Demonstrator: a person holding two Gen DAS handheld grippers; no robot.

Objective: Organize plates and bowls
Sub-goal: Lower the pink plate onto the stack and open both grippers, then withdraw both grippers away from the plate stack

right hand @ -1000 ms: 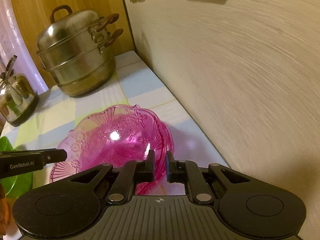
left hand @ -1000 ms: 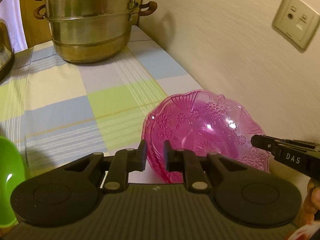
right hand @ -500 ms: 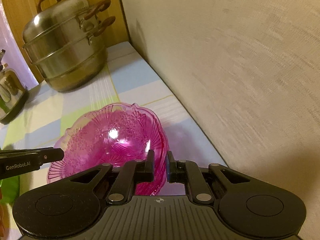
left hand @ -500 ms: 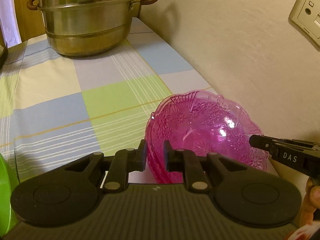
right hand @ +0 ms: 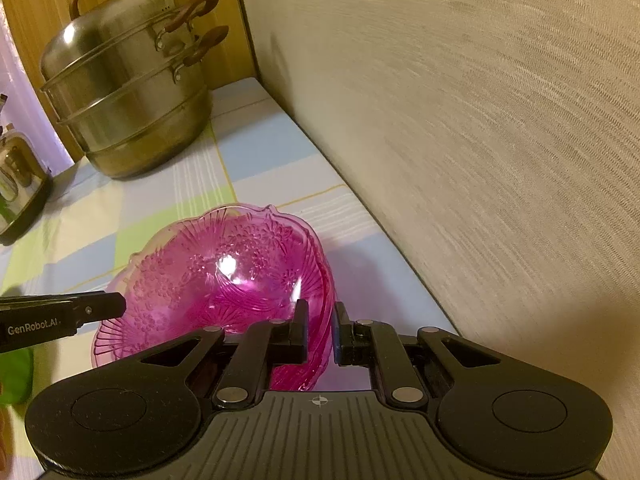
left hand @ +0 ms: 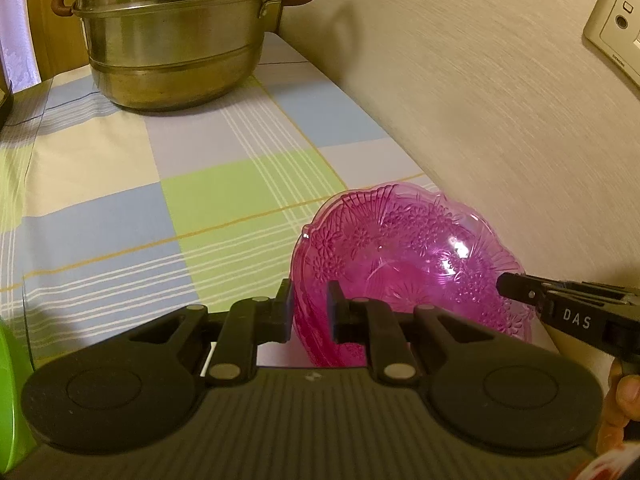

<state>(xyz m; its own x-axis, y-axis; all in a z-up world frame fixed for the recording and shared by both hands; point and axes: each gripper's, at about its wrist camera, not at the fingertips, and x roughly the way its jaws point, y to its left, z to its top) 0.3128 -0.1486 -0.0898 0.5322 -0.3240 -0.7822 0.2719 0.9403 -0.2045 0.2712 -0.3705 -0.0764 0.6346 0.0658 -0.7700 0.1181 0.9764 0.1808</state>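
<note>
1. Where the pale wall [right hand: 480, 128] runs along the right, it borders the counter [left hand: 120, 184], which wears a checked cloth of blue, green and cream squares.
2. At the far end of the counter, a stacked steel steamer [right hand: 128, 92] with brown handles stands near the corner where the wall meets a wooden panel [right hand: 48, 4].
3. The pink bowl [left hand: 404, 256], clear plastic with a pressed flower pattern and a scalloped rim, sits near the counter's wall-side edge, tipped so its hollow faces the cameras. Whether its base touches the cloth cannot be told.
4. The left claw [left hand: 308, 312] is pinched on the bowl's left rim, one finger outside and one inside the wall.
5. The right claw [right hand: 320, 332] is likewise pinched on the opposite rim, the thin pink edge passing between its two fingers. In the left view it reaches in from the right, its side marked "DAS".
6. A steel kettle [right hand: 18, 184] shows at the left edge of the right view, left of the steamer.
7. A green object [left hand: 12, 396] sits at the lower left edge, cut off by the frame.
8. A wall socket [left hand: 616, 28] is mounted high on the wall.
</note>
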